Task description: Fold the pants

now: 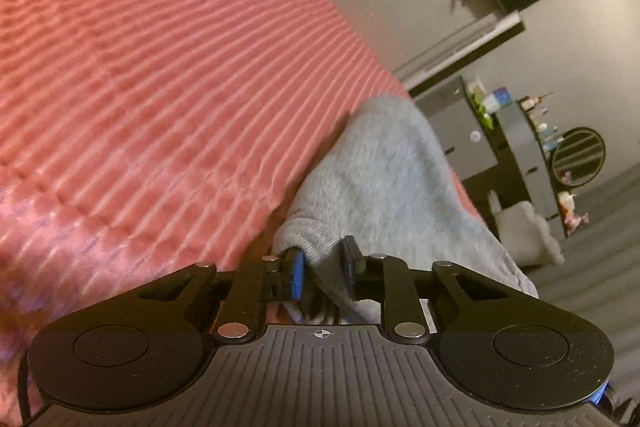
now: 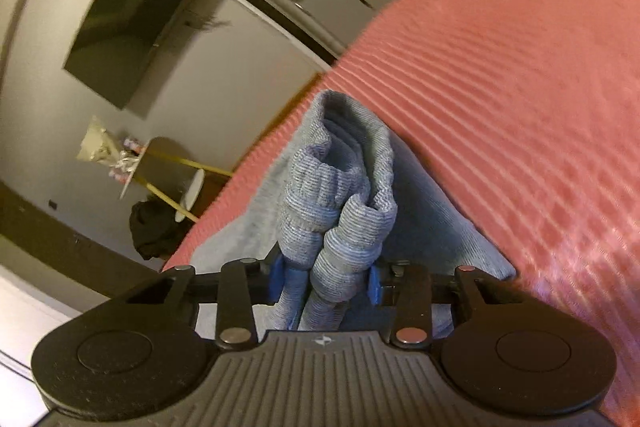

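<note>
Left wrist view: the left gripper [image 1: 323, 259] is pinching a gray edge of the pants [image 1: 384, 171], and the cloth runs away from the jaws, up and right along the edge of the pink bed [image 1: 160, 67]. Right wrist view: the right gripper [image 2: 326, 277] is clamped on a thick ribbed bunch of the pants [image 2: 340, 195], probably cuffs or waistband. The fabric stretches straight ahead of the jaws. Both hands look equally close, so I'd guess they carry it together.
</note>
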Demonstrator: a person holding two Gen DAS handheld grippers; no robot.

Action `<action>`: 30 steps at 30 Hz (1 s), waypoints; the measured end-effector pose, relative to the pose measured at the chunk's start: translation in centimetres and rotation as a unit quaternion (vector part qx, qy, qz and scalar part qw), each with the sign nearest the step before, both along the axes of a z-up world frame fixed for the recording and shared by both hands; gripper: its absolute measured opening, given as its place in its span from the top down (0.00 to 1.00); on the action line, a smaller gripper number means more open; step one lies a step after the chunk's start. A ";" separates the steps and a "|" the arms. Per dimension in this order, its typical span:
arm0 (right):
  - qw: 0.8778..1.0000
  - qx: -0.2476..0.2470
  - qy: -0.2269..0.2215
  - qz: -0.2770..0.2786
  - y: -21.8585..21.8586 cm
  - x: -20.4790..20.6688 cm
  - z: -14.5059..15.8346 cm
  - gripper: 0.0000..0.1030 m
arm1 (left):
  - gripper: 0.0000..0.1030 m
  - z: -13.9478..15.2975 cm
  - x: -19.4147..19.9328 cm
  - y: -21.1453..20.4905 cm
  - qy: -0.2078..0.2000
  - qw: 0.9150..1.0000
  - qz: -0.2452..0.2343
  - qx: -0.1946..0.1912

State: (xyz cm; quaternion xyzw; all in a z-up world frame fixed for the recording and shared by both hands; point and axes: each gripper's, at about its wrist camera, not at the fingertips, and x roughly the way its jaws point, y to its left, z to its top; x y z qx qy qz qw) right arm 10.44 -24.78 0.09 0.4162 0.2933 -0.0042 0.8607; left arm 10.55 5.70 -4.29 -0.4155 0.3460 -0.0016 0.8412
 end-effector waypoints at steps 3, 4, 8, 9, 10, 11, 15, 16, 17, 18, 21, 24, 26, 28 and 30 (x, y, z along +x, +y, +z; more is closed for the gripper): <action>0.999 -0.031 -0.018 0.003 0.4 -1.1 0.3 0.63 | 0.79 0.2 -0.5 -0.5 0.003 0.999 -0.011 0.030; 0.999 -0.041 -0.017 0.004 0.3 -1.3 0.0 0.63 | 0.79 0.2 -0.5 -0.6 0.006 0.999 -0.015 0.040; 0.996 -0.078 0.039 -0.002 0.0 -0.6 -2.2 0.63 | 0.79 0.9 -0.4 -2.1 0.007 0.996 -0.028 0.086; 0.996 -0.075 0.045 -0.003 -0.1 -0.6 -2.6 0.63 | 0.79 1.0 -0.5 -2.4 0.008 0.995 -0.032 0.098; 0.996 -0.074 0.041 -0.004 -0.1 -0.8 -2.6 0.63 | 0.79 1.2 -0.4 -2.6 0.009 0.994 -0.033 0.103; 0.996 -0.076 0.038 -0.003 -0.1 -0.8 -2.3 0.63 | 0.79 1.2 -0.4 -2.7 0.011 0.994 -0.033 0.104; 0.998 -0.065 0.012 -0.001 -0.1 -1.1 -1.0 0.63 | 0.79 1.2 -0.5 -2.5 0.010 0.994 -0.034 0.104; 0.998 -0.070 0.000 0.002 -0.1 -1.3 -0.6 0.63 | 0.79 1.2 -0.5 -2.6 0.009 0.994 -0.035 0.104; 0.997 -0.079 -0.008 0.003 0.1 -1.6 -0.4 0.63 | 0.79 1.2 -0.4 -2.7 0.009 0.994 -0.036 0.107; 0.996 -0.088 -0.013 0.005 0.2 -1.7 -0.4 0.63 | 0.78 1.1 -0.4 -2.8 0.009 0.993 -0.037 0.114; 0.994 -0.109 0.024 0.009 0.2 -1.3 -1.9 0.62 | 0.77 0.8 -0.4 -3.1 0.011 0.991 -0.044 0.129; 0.995 -0.088 0.048 0.014 -0.6 -1.2 -3.3 0.60 | 0.75 0.8 -0.4 -3.1 0.012 0.989 -0.050 0.136; 0.994 -0.094 0.045 0.020 -0.6 -1.4 -2.8 0.59 | 0.75 0.7 -0.4 -3.0 0.014 0.990 -0.049 0.134; 0.993 -0.104 0.049 0.024 -0.5 -1.5 -2.3 0.58 | 0.74 0.8 -0.4 -2.9 0.015 0.989 -0.050 0.136; 0.992 -0.113 0.051 0.025 -0.5 -1.8 -2.0 0.55 | 0.71 1.1 -0.6 -3.0 0.018 0.988 -0.053 0.142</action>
